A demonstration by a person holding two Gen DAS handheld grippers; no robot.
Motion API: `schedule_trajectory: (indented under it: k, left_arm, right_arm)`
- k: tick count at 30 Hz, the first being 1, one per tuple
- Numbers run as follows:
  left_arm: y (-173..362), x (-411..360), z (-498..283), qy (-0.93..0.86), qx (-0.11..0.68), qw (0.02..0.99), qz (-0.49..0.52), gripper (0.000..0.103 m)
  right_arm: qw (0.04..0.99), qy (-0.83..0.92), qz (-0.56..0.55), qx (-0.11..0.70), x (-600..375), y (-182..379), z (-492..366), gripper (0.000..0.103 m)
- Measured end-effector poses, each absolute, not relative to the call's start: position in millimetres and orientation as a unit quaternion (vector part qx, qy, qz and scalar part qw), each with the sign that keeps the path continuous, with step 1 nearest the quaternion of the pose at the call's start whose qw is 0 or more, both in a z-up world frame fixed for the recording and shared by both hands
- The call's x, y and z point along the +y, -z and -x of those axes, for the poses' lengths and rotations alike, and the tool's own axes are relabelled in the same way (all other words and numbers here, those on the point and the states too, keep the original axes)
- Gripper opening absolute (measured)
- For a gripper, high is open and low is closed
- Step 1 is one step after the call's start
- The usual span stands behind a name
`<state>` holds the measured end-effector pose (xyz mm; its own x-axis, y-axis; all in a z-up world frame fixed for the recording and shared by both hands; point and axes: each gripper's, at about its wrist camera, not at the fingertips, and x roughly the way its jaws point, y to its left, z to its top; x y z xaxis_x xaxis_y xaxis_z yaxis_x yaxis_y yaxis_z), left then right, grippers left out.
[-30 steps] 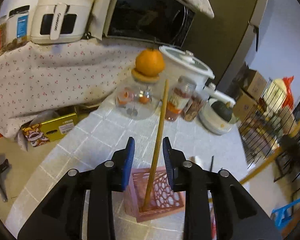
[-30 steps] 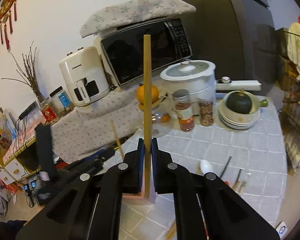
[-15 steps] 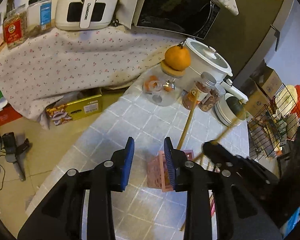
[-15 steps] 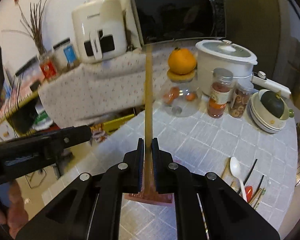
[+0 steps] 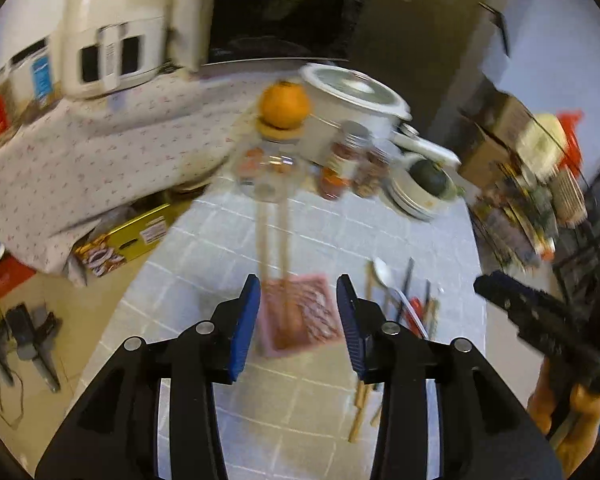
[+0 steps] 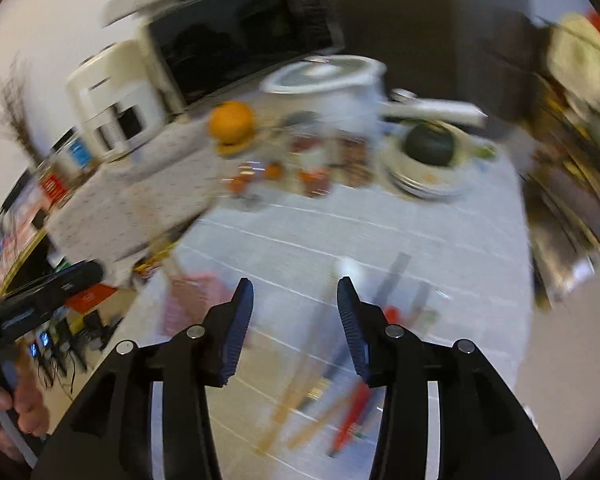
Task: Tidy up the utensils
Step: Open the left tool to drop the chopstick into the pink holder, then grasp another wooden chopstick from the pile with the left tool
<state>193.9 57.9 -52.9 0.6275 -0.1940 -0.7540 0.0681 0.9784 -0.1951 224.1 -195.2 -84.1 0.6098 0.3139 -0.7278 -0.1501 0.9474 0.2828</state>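
Both grippers, left (image 5: 298,322) and right (image 6: 296,326), are spread and hold nothing. The pink holder (image 5: 298,320) with two chopsticks (image 5: 274,240) stands near the table's (image 5: 340,236) left edge; loose utensils (image 5: 400,300) lie toward the right edge.

Wooden chopsticks (image 5: 274,236) stand in a matt pink plastic holder (image 5: 300,314) on glossy tile (image 5: 340,236).

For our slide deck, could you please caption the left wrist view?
Open left hand-held gripper above pink holder holding two wooden chopsticks; loose utensils lie beside it.
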Motion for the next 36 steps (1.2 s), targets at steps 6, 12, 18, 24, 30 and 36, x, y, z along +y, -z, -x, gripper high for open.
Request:
schedule_trajectory:
  k: [6, 12, 18, 24, 30, 36]
  left_arm:
    - [74.3, -10.4, -182.5, 0.133, 0.452, 0.882, 0.009, 0.051]
    - [117.2, -53.4, -194.6, 0.164, 0.504, 0.848, -0.008, 0.051]
    - [148.6, -78.0, -215.6, 0.147, 0.523, 0.839, -0.022, 0.045]
    - [179.0, -94.7, -246.1, 0.109, 0.531, 0.839, -0.04, 0.03]
    - [203.2, -100.5, -273.2, 0.086, 0.541, 0.834, -0.062, 0.03]
    - [232.7, -95.8, -292.4, 0.081, 0.578, 0.81, -0.052, 0.03]
  right_arm:
    - [0.855, -0.079, -0.182, 0.48, -259.9, 110.5, -229.2, 0.048]
    - [0.836, -0.067, -0.192, 0.509, -269.0, 122.3, -235.9, 0.051]
    - [0.823, -0.049, -0.213, 0.525, -285.0, 128.4, -237.7, 0.051]
    - [0.811, -0.048, -0.243, 0.53, -296.6, 134.5, -238.7, 0.051]
    - [0.806, -0.053, -0.261, 0.529, -304.3, 134.2, -236.3, 0.051]
    - [0.805, -0.056, -0.271, 0.525, -311.5, 132.3, -233.9, 0.051]
